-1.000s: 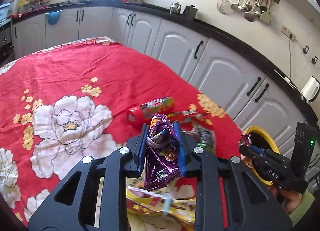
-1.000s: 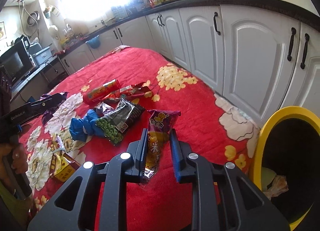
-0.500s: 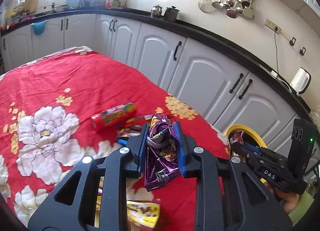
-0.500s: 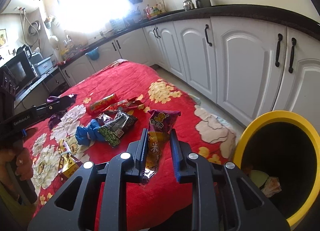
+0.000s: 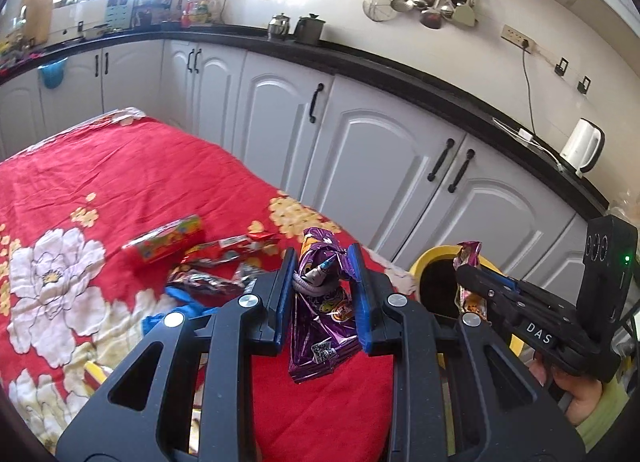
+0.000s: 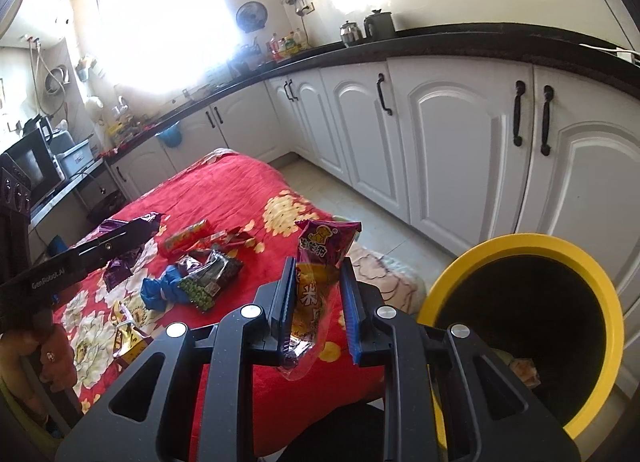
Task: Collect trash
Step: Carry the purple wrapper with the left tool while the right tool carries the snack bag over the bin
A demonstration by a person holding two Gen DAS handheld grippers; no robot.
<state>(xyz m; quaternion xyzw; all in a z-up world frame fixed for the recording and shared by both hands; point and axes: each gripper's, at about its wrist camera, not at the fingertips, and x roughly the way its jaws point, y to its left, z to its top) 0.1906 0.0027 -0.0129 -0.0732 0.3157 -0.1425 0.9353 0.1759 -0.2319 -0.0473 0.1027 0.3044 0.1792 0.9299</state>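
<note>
Beside the table edge: the round yellow-rimmed black trash bin [image 6: 524,326] stands on the floor, some scraps already inside.
Left gripper [image 5: 322,294]: fingers closed on a crumpled purple foil snack bag [image 5: 320,318], held above the red cloth.
Right gripper [image 6: 318,298]: fingers pinched on a magenta and yellow plastic snack wrapper [image 6: 320,262], raised near the bin's rim, not over its mouth.
Step in hand: both pieces look lifted and on the way to the bin; neither is dropped yet.
Next move: likely carry the right wrapper over the dark opening and part the fingers, then the left.
Left on the table: a red printed tube packet [image 5: 166,238], a green-pea bag [image 6: 204,288], a blue crumpled wrapper [image 6: 158,290], a yellow packet [image 6: 128,338].
Surface: red floral tablecloth [image 5: 120,170], wrinkled.
Room: kitchen, white cabinet doors [image 6: 448,150] under a black counter, bright window.
</note>
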